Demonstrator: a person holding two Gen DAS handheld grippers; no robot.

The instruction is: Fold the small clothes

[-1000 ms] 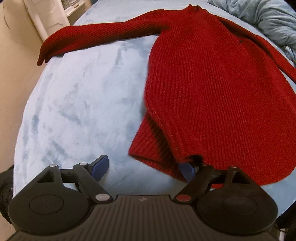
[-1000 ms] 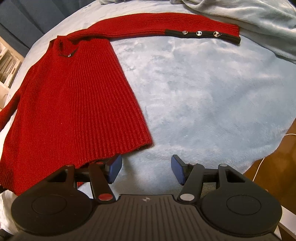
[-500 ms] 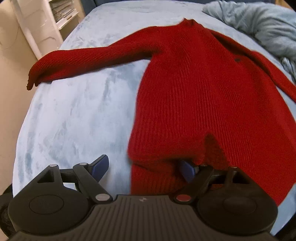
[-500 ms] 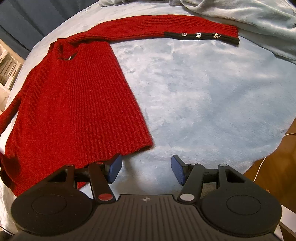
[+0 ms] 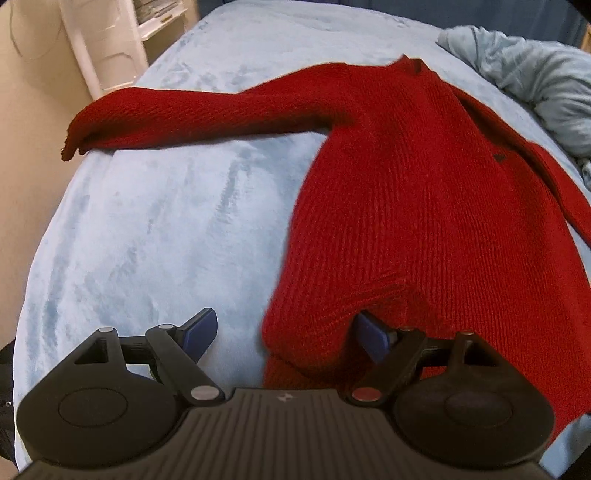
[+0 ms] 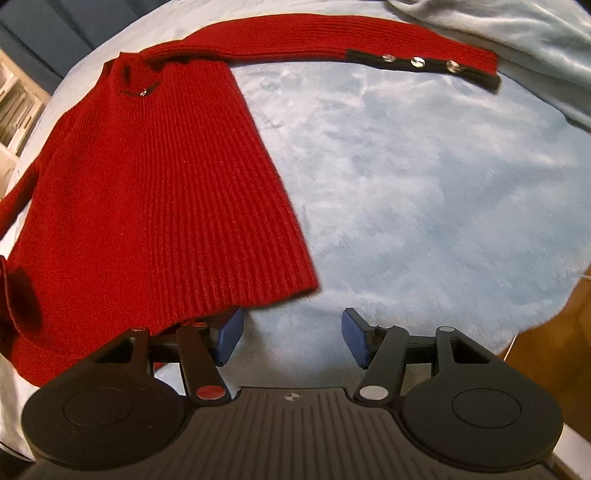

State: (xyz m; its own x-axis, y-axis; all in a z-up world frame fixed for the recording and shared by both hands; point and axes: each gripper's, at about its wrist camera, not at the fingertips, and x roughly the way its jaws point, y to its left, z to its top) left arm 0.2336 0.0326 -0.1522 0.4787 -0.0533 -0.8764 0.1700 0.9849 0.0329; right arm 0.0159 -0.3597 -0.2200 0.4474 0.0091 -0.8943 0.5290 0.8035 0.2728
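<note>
A red knit sweater point(image 5: 417, 206) lies spread on a light blue blanket point(image 5: 147, 229), both sleeves stretched out sideways. My left gripper point(image 5: 288, 332) is open; the sweater's lower left hem corner is bunched between its fingers and drapes over the right blue pad point(image 5: 373, 332). In the right wrist view the sweater point(image 6: 155, 192) lies to the left, its right sleeve with a black cuff and three metal buttons point(image 6: 417, 61) at the far edge. My right gripper point(image 6: 291, 339) is open and empty over the blanket, its left pad point(image 6: 229, 338) at the hem's right corner.
A white shelf unit point(image 5: 110, 40) stands beyond the bed's far left. A rumpled pale blue cover point(image 5: 535, 74) is heaped at the far right; it also shows in the right wrist view point(image 6: 517, 26). Wooden floor point(image 6: 554, 339) lies past the bed edge at right.
My left gripper has pushed forward over the hem, which now bunches and folds up between its fingers. My right gripper has crept slightly toward the hem's right corner.
</note>
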